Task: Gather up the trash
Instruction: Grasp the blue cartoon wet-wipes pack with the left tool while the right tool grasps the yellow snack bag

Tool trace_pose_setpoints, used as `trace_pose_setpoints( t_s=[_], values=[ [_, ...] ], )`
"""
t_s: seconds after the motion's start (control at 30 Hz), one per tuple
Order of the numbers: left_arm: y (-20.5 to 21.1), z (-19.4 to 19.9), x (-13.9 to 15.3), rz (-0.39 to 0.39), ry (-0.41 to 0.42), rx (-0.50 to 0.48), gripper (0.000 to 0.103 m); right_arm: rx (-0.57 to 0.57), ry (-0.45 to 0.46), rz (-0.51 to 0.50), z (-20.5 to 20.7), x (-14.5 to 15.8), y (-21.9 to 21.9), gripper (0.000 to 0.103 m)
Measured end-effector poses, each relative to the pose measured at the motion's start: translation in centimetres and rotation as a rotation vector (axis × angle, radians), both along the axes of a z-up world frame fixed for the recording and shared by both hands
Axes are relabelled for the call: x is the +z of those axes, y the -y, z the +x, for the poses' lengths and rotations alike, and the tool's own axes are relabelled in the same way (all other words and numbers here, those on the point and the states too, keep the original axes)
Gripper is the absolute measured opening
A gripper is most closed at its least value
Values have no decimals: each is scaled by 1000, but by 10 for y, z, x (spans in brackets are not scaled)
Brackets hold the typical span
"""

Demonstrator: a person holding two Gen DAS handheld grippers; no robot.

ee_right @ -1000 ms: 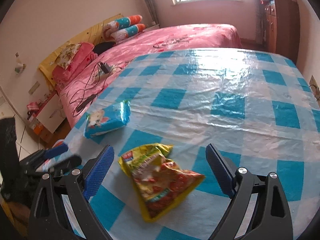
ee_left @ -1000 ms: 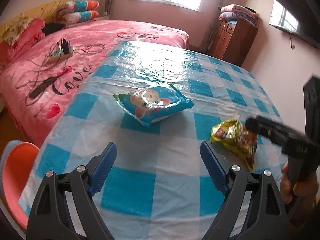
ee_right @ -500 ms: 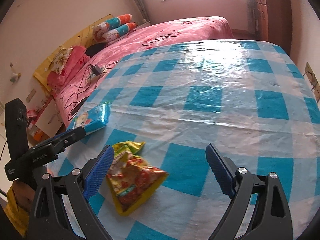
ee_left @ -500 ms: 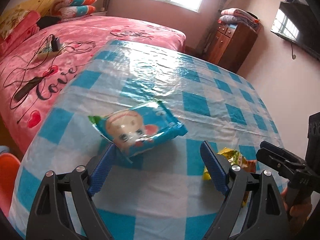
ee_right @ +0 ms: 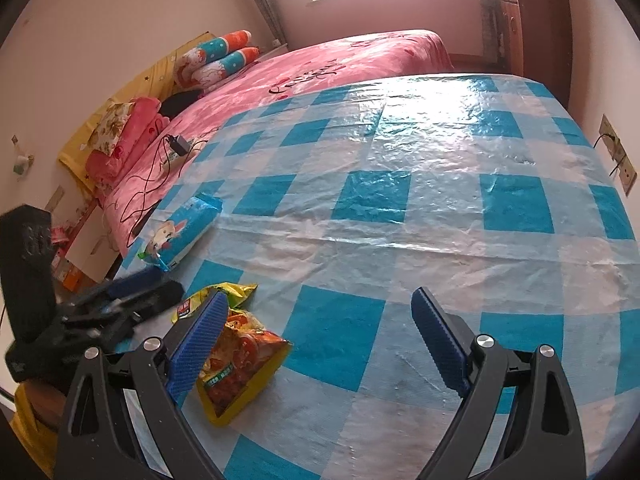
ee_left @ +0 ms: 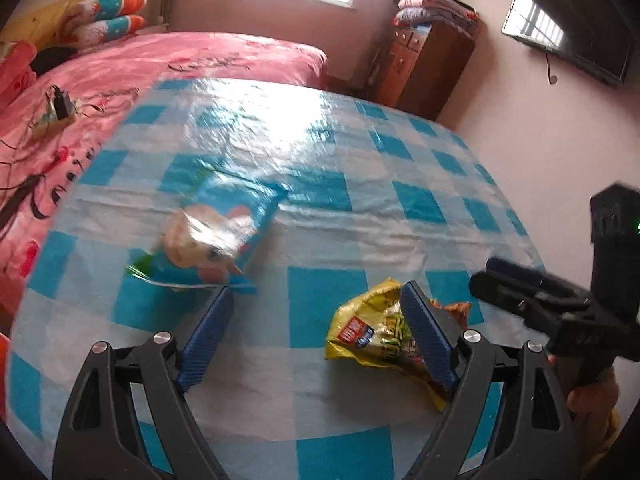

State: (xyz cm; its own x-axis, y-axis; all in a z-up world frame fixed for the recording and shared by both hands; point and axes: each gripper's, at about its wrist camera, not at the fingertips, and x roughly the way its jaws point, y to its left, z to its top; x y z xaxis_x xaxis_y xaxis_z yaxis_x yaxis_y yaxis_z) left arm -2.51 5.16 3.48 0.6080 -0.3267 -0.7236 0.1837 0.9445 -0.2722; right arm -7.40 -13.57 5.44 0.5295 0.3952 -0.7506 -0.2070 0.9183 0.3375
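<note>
Trash lies on the checked tabletop (ee_right: pixel 440 208): a blue snack bag (ee_left: pixel 216 236) and a yellow wrapper (ee_right: pixel 236 344). Left tongs (ee_left: pixel 316 300) and right tongs (ee_right: pixel 320 312) gape empty; next, close on one

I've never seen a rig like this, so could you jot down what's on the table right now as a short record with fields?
surface: table under a blue and white checked cloth
trash: blue packet, yellow bag, both lying on the cloth
left gripper: open, nothing between its fingers
right gripper: open, holding nothing
background: pink bed, wooden cabinet
</note>
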Motion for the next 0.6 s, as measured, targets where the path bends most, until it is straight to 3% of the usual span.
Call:
trace_pose_setpoints(
  t_s=[0.17, 0.37, 0.6],
  values=[
    [-20, 6, 20, 41, 54, 41, 86, 42, -7, 0, 1, -1, -11, 92],
    [-23, 30, 14, 167, 47, 22, 86, 102, -8, -13, -3, -2, -31, 92],
    [-19, 52, 2, 223, 25, -16, 86, 159, -11, -27, -6, -7, -48, 92]
  ],
)
